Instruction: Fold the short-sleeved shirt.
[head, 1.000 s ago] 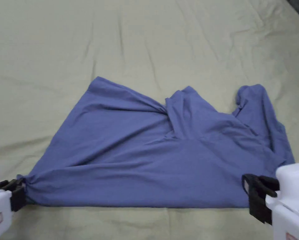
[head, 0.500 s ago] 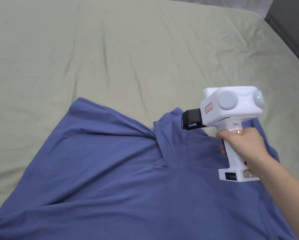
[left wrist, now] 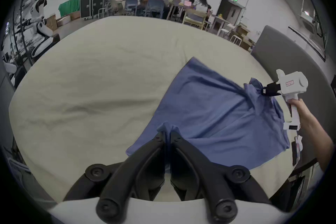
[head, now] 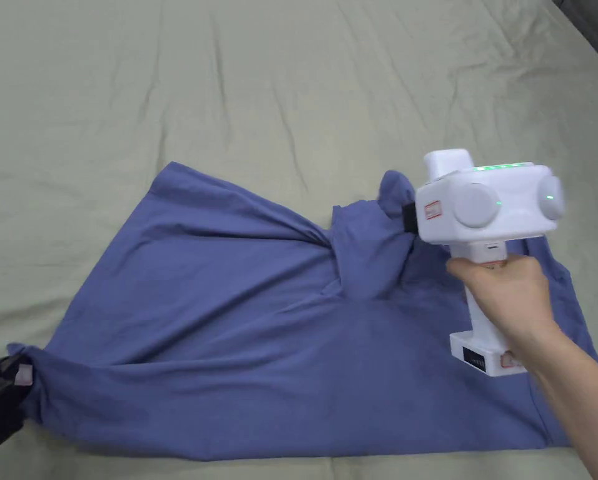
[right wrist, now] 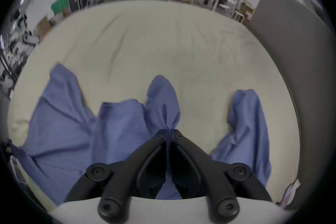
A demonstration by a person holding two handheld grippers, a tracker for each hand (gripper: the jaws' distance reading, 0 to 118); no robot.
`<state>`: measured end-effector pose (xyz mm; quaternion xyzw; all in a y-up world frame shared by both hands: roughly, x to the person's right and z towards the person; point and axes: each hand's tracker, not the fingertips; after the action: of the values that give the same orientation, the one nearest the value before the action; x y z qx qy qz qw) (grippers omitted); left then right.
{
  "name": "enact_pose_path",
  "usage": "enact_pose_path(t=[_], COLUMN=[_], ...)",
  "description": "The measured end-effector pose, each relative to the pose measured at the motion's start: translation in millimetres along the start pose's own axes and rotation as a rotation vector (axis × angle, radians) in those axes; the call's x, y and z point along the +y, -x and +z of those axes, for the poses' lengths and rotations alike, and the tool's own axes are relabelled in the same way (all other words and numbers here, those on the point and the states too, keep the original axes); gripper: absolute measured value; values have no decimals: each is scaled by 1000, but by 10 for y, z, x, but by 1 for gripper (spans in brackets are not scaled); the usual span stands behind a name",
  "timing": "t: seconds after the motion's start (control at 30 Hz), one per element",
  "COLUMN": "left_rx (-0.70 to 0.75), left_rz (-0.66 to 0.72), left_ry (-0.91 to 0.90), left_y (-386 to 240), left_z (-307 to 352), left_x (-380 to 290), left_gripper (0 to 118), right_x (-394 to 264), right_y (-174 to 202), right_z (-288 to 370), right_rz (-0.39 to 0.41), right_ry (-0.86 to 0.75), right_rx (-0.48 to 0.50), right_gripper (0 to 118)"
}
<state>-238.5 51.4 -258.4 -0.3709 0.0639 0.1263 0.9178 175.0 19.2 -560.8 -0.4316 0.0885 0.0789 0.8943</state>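
Note:
A blue short-sleeved shirt (head: 260, 325) lies rumpled on a pale green bed sheet (head: 291, 81). My left gripper (head: 16, 378) sits at the shirt's near left corner, shut on a bunched bit of cloth; in the left gripper view both jaws pinch the blue fabric (left wrist: 168, 130). My right gripper (head: 407, 215) is held in a hand over the shirt's far middle, shut on a raised fold of the shirt (right wrist: 163, 106). The right gripper (left wrist: 263, 90) also shows far right in the left gripper view. A twisted ridge (head: 329, 240) runs across the shirt's middle.
The bed sheet stretches wide beyond the shirt on the far and left sides. A dark grey headboard (left wrist: 283, 57) borders the bed's right side. Far behind, several people sit at desks (left wrist: 163, 4), and a white robot (left wrist: 39, 15) stands at left.
The right gripper left the shirt's near right corner, travelled over the shirt to its far middle and shut on a fold there, lifting it. The left gripper keeps its corner.

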Motion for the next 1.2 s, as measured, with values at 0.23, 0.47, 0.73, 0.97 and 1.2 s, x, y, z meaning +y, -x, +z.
enact_pose_path(t=[0.23,0.47,0.73,0.97,1.2], left_rx=[-129,-218,-150,-6,10], left_rz=[-115,-235,-377,-398,-310], left_ry=[-203,-514,-791,-819,-789], left_y=[-403,-1044,-1627,-1709,-1594], left_z=[467,1515,2854,3128,2919], left_x=[833,2081,3270,4185,5020], left_gripper=[0,0,0,0,0], right_x=[165,628,1336,2175,3165], right_y=[-585,-1086,-1269,-1376,-1291], right_z=[1978,3916,5390,5692,5542], right_rz=[-93,-139,-120,-100,-125], right_ry=[-389,-782,-1026,-1047,-1042], right_rx=[-57,-99,-107,-124,-125], right_gripper=[4,4,4,4,4])
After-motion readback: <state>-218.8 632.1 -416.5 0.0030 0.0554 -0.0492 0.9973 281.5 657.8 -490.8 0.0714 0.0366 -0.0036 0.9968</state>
